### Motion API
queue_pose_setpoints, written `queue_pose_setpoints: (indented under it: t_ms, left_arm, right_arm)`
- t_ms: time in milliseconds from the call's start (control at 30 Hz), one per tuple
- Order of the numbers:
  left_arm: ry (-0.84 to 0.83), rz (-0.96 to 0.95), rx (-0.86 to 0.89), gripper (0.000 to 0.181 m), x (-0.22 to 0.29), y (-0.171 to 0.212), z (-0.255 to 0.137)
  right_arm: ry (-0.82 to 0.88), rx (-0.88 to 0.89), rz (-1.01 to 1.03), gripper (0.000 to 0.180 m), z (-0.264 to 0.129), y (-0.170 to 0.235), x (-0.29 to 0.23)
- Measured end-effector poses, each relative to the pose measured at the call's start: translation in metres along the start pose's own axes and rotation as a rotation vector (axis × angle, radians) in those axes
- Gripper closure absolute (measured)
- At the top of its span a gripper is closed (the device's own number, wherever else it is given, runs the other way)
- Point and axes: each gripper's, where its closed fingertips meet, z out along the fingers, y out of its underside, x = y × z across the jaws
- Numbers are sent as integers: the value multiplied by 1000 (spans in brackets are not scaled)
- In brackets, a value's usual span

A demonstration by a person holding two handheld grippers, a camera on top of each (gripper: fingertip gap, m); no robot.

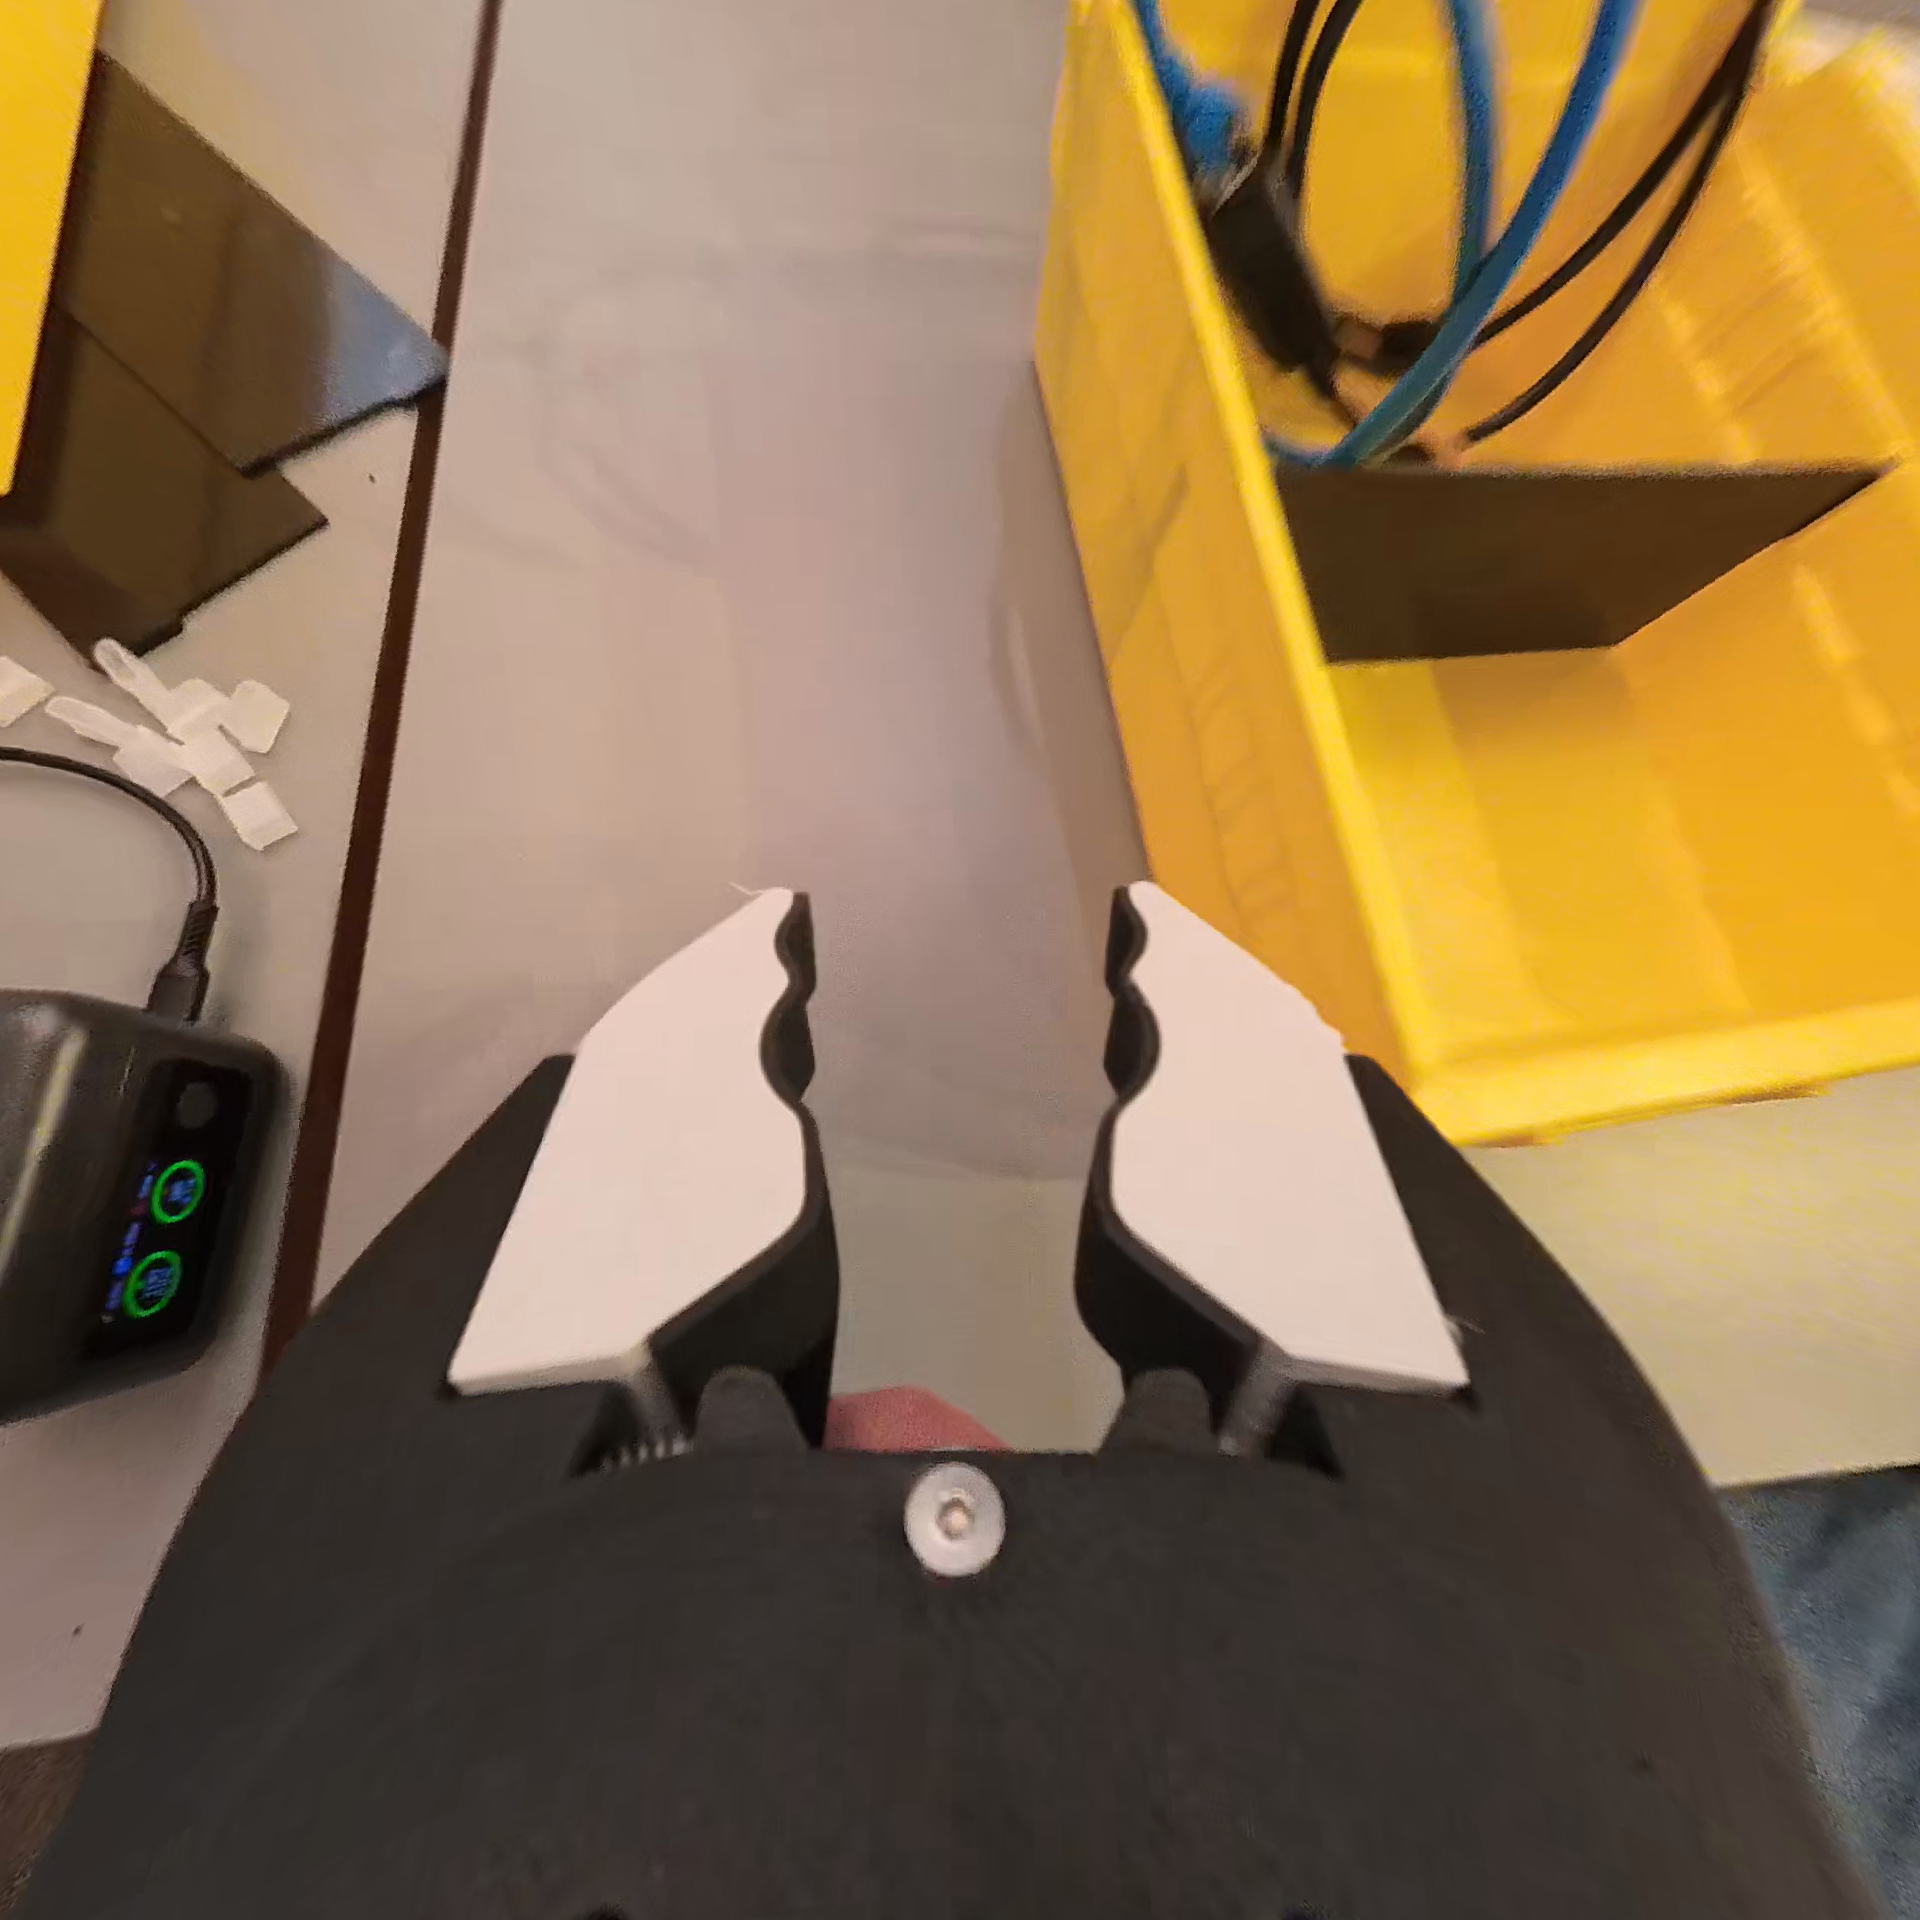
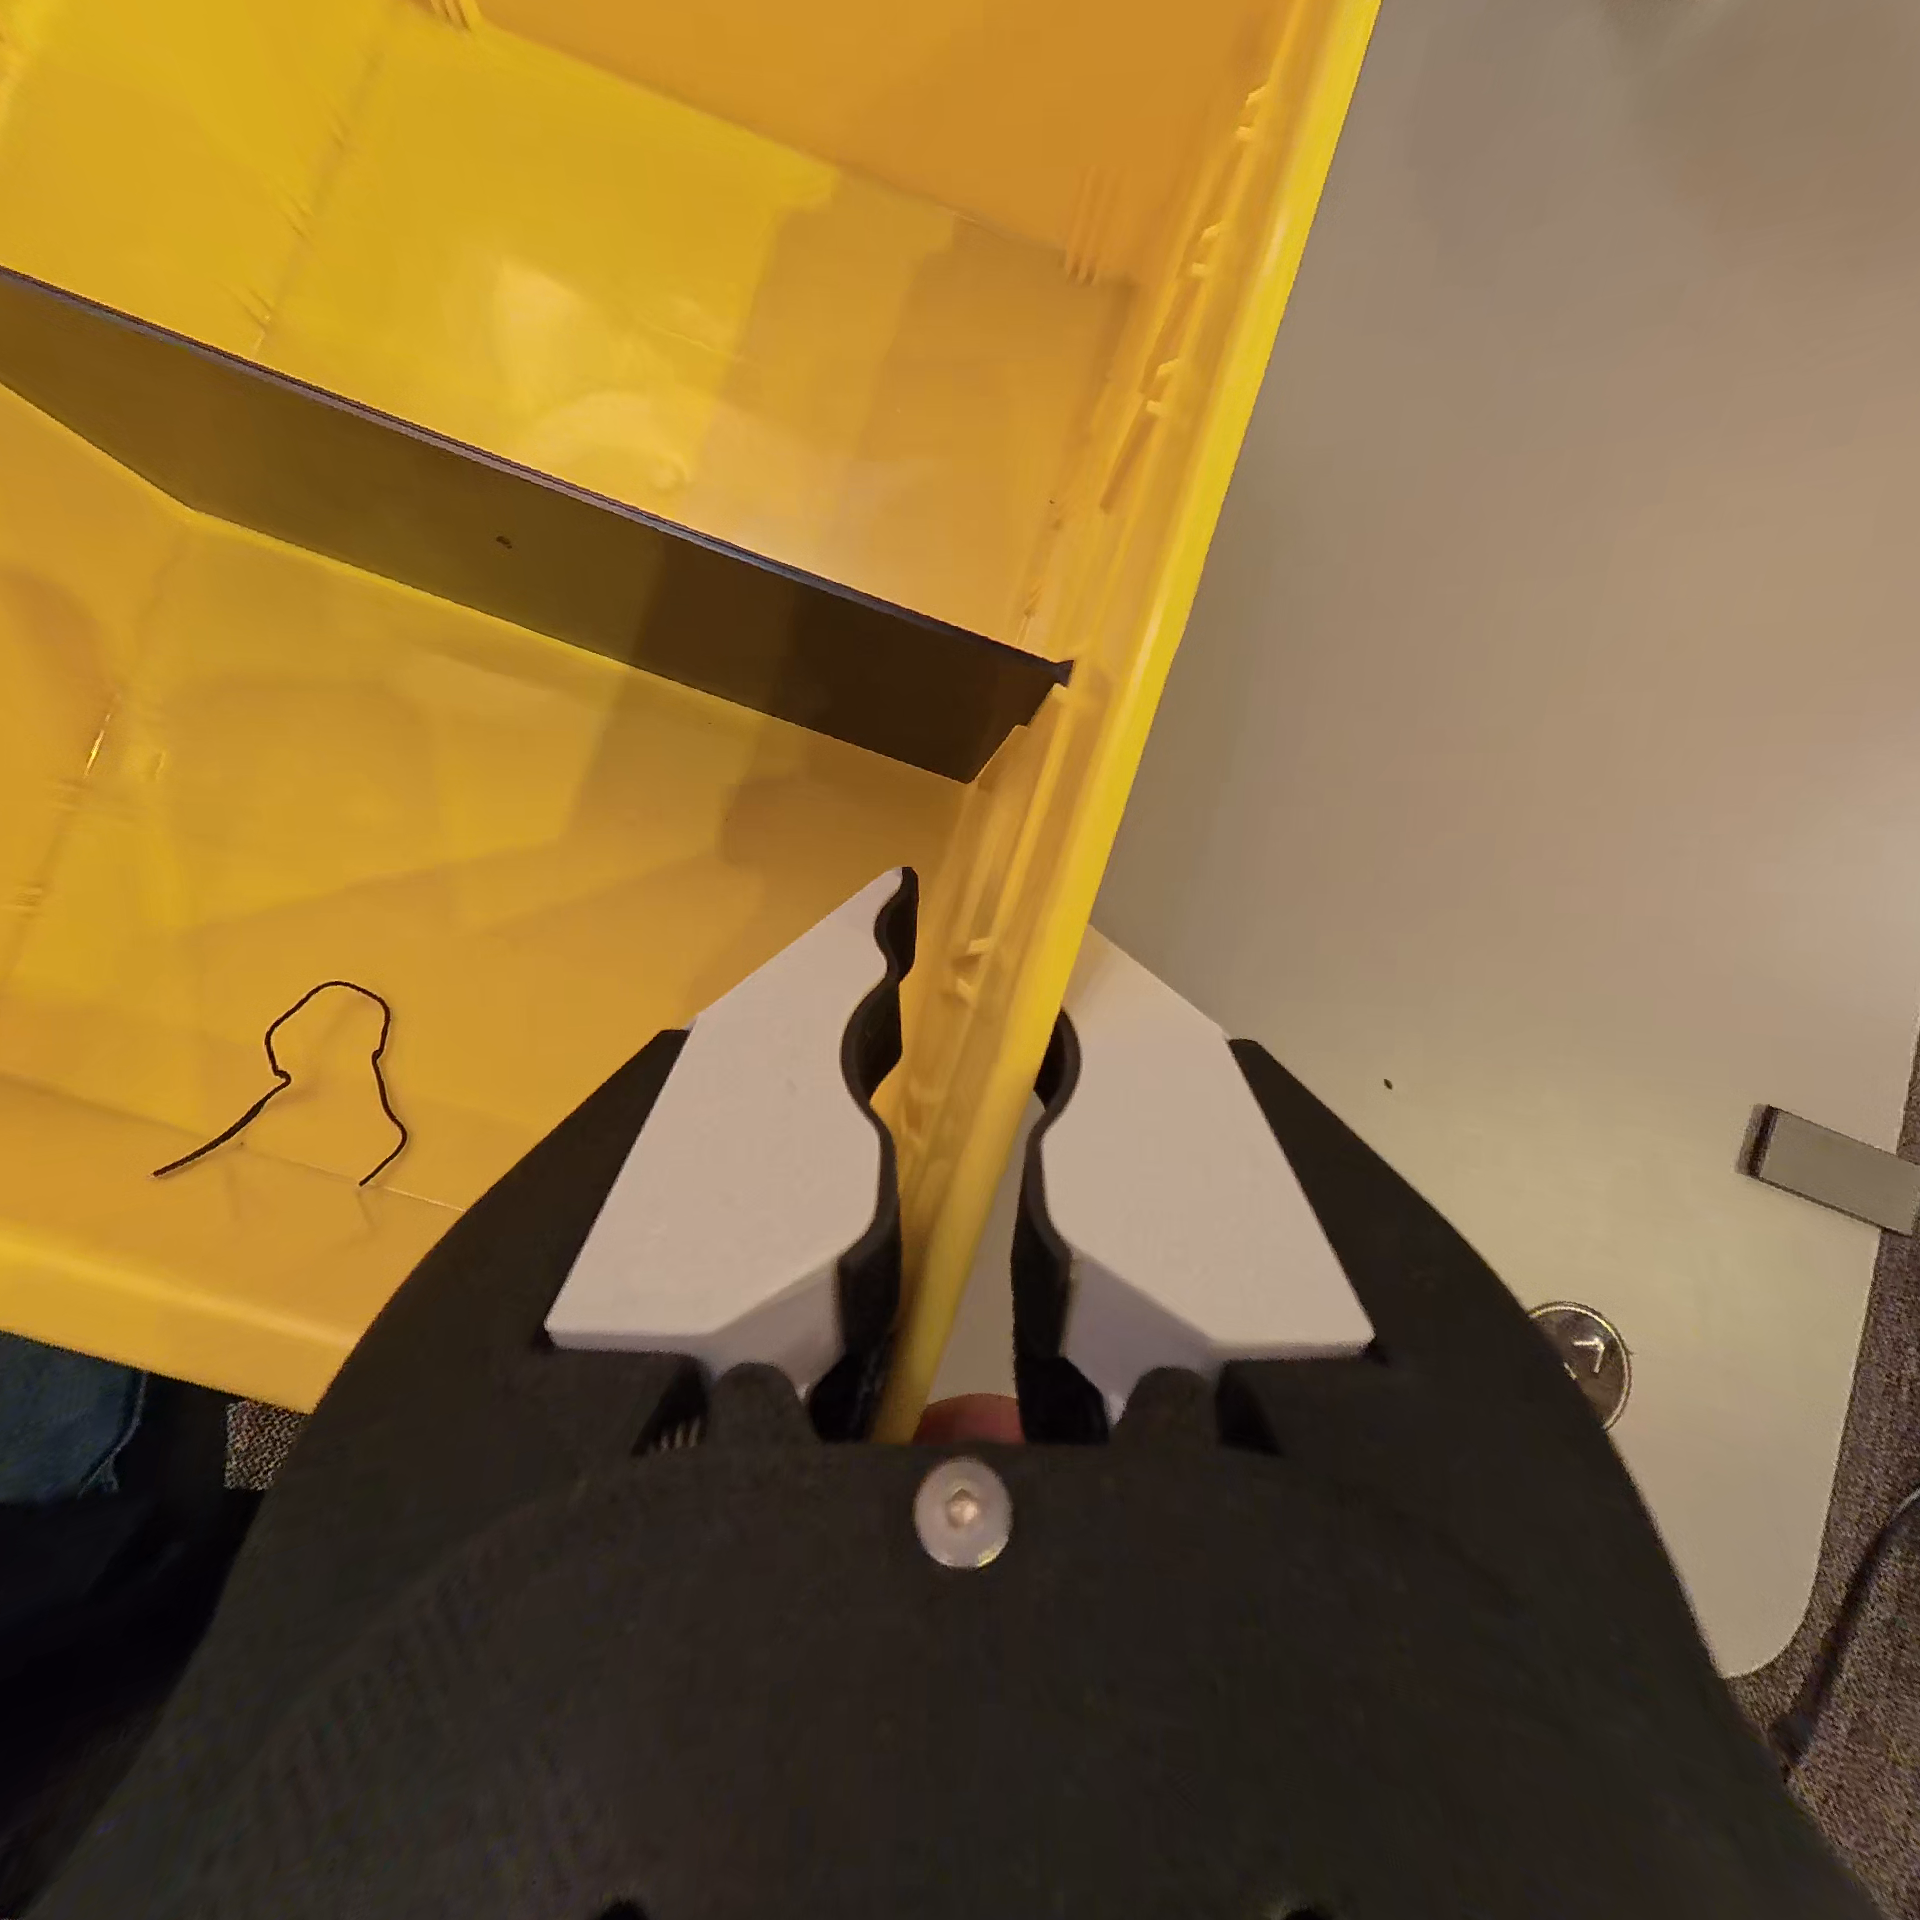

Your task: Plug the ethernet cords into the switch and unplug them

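Ethernet cords (image 1: 1475, 239), blue & black, hang looped in the far compartment of the yellow bin (image 1: 1351, 831), behind its black divider (image 1: 1558, 561); left wrist view is blurry there, so plug ends can't be made out. A dark blocky part (image 1: 1273, 281) sits among the cords, can't tell what it is.

Left hand-held gripper (image 1: 961, 914) hovers over bare grey tabletop (image 1: 727, 520), fingers spread apart w/ nothing between them, bin just to its right. To its left, past a dark seam in the tabletop: a black device w/ a small lit screen (image 1: 135, 1195) and a thin black cable plugged into its top, a scatter of small white plastic bits (image 1: 177, 738), and a black stand-like piece (image 1: 156, 416) next to a yellow edge.

Right hand-held gripper (image 2: 987, 935) straddles the bin's right side wall (image 2: 1122, 727), one finger inside the bin, the other outside. Inner pad touches the ribbed wall near the base; whether the outer pad presses on it can't be told. Near compartment in the right wrist view holds only a thin black wire scrap (image 2: 312, 1081) on the floor of the bin. Divider meets the wall just ahead of the fingertips. Outside the bin: grey tabletop, a small grey bar (image 2: 1829, 1169) near its edge, carpet below.
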Motion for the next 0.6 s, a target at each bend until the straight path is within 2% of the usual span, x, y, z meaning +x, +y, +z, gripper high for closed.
queue_pose_setpoints:
  t_ms: [33, 100, 167, 300, 367, 533, 600]
  left_arm:
    - [43, -29, 59, 127, 7, -9, -10]
    - [119, -74, 168, 125, 22, -26, -30]
    - [132, -39, 196, 115, 33, -32, -36]
    - [111, 14, 106, 101, 47, -20, -11]
    - [91, 20, 58, 102, 49, -14, 4]
    - [38, 95, -64, 118, 51, 5, 31]
    - [57, 110, -45, 150, 56, 2, 33]
  right_arm:
    - [0, 0, 2, 166, 0, 0, 1]
    - [5, -2, 3, 166, -1, 2, 4]
    - [10, -4, 5, 166, -1, 3, 8]
    - [20, -11, 9, 165, -2, 5, 15]
    - [23, -10, 12, 165, -2, 6, 17]
    - [25, -7, 22, 166, -3, 7, 21]
    - [22, -9, 20, 166, -3, 7, 21]
